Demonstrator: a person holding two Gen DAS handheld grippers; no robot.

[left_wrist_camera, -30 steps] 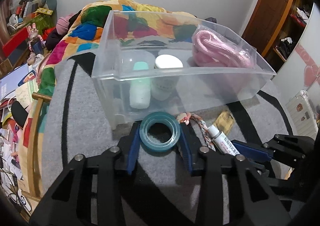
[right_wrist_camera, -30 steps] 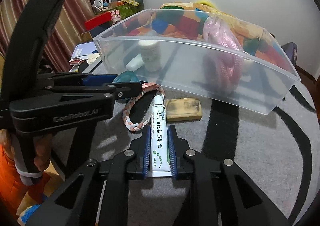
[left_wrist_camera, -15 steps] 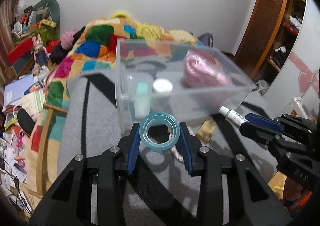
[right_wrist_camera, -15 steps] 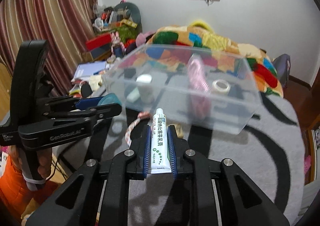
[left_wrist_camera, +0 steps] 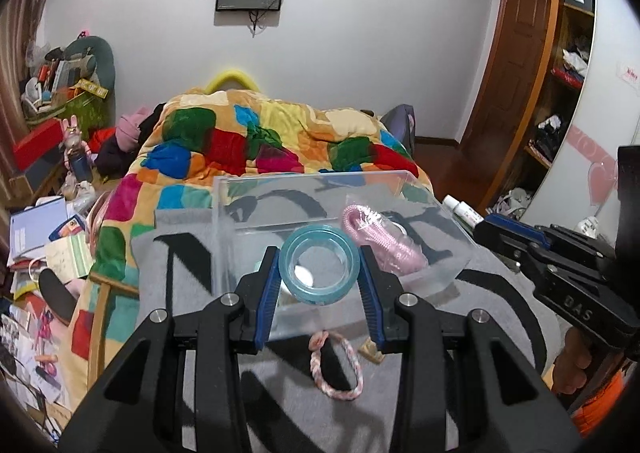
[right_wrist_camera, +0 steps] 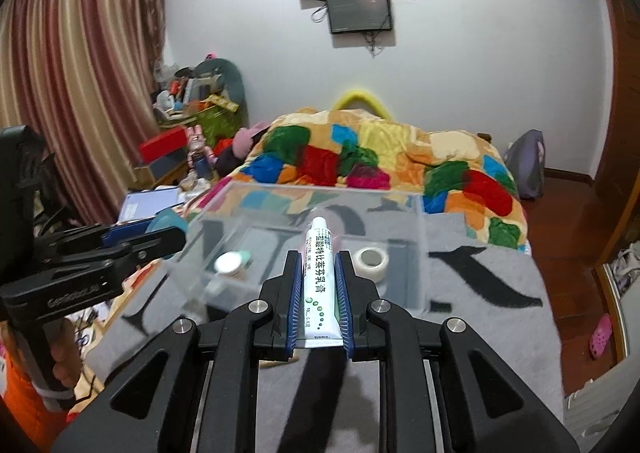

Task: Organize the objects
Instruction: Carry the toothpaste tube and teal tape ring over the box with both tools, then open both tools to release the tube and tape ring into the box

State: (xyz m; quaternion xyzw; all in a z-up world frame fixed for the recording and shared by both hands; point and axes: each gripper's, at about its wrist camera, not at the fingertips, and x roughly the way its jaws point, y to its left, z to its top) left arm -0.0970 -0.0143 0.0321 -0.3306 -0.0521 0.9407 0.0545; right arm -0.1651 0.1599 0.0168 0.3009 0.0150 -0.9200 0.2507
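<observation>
My left gripper (left_wrist_camera: 319, 273) is shut on a teal tape roll (left_wrist_camera: 319, 268) and holds it above the near edge of the clear plastic bin (left_wrist_camera: 224, 221). My right gripper (right_wrist_camera: 319, 277) is shut on a white ointment tube (right_wrist_camera: 319, 281), also raised over the bin (right_wrist_camera: 422, 237). The bin holds a pink rope bundle (left_wrist_camera: 378, 239), a white-capped jar (right_wrist_camera: 229, 264) and a white tape roll (right_wrist_camera: 372, 261). A braided pink cord (left_wrist_camera: 336, 367) and a tan flat piece (left_wrist_camera: 372, 351) lie on the grey rug in front of the bin.
The bin stands on a grey rug with black markings (left_wrist_camera: 492, 293) over a bed with a colourful quilt (left_wrist_camera: 256, 141). Clutter and papers (left_wrist_camera: 36, 237) lie at the left. A wooden door and shelves (left_wrist_camera: 532, 65) stand at the right.
Both grippers have risen with their objects, from rug level up to above the bin. The views now look down into the bin from higher.
</observation>
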